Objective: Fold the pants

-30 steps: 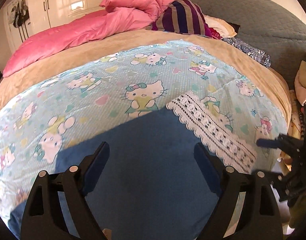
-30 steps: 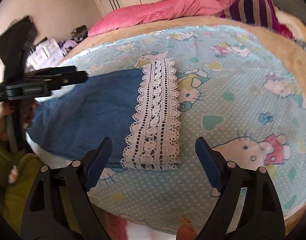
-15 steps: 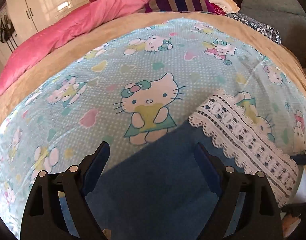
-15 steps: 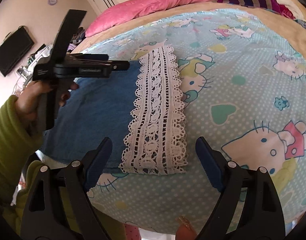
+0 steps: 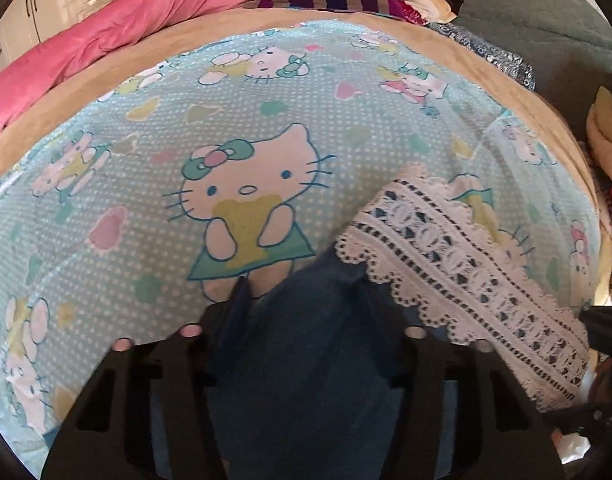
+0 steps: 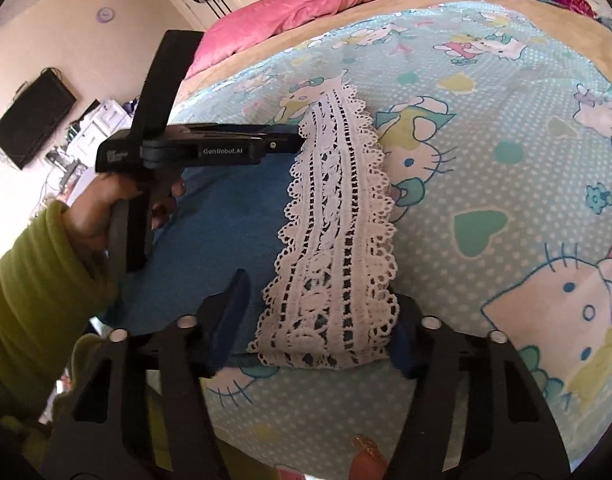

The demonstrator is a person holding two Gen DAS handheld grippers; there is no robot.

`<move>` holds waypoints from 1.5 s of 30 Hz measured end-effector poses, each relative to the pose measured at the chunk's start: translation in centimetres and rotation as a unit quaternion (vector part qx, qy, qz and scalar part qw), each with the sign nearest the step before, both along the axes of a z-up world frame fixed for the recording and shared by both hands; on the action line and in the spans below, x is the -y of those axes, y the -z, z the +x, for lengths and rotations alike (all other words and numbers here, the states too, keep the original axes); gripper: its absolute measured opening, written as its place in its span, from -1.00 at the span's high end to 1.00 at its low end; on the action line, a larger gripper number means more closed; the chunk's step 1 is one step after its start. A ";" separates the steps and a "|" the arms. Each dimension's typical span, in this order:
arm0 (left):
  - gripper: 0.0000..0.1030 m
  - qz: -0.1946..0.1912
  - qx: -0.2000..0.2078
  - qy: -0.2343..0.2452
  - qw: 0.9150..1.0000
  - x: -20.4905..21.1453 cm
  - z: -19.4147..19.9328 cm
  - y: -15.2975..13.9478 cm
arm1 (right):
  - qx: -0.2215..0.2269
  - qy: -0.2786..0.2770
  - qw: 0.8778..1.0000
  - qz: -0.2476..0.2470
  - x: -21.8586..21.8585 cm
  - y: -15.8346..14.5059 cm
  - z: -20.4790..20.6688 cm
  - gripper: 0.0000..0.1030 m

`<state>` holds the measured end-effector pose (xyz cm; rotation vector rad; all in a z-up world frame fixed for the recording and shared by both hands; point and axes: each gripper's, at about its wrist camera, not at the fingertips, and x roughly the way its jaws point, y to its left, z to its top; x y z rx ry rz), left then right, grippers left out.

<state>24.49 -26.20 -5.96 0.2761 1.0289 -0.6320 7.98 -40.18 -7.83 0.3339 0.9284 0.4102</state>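
The pants (image 6: 222, 216), blue with a white lace hem (image 6: 337, 240), lay at the bed's (image 5: 266, 40) near edge. Both tools' jaws had just been closing: the left gripper (image 5: 302, 300) pinched bunched blue cloth, the right gripper (image 6: 321, 312) the lace end.

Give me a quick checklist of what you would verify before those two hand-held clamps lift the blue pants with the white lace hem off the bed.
1. Left gripper on the blue denim pants: ok; its jaws have just been closing and blue cloth is bunched between them.
2. Right gripper around the white lace hem: ok; its jaws have just been closing with the lace end between them.
3. Firmness of both grips: cannot tell; the pads are partly hidden by cloth.
4. Both grippers at the same end of the pants: ok; both sit by the lace band.
5. Cartoon-cat print bedsheet caught in a jaw: cannot tell.
6. Space beyond the pants for a fold: ok; only sheet there.
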 end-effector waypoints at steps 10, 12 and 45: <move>0.80 -0.017 0.001 -0.013 1.000 0.1 -1.2 -0.4 | 0.039 -0.024 0.999 0.010 -0.9 -1.5 0.6 0.55; 0.84 -0.051 -0.012 -0.021 0.998 -1.2 -1.2 -0.7 | 0.054 -0.034 0.998 0.009 -1.3 -2.5 0.6 0.56; 0.08 -0.347 -0.047 -0.320 0.880 -34.2 -8.5 -0.6 | 0.126 -0.367 0.901 -0.193 -30.7 -3.7 -4.9 0.48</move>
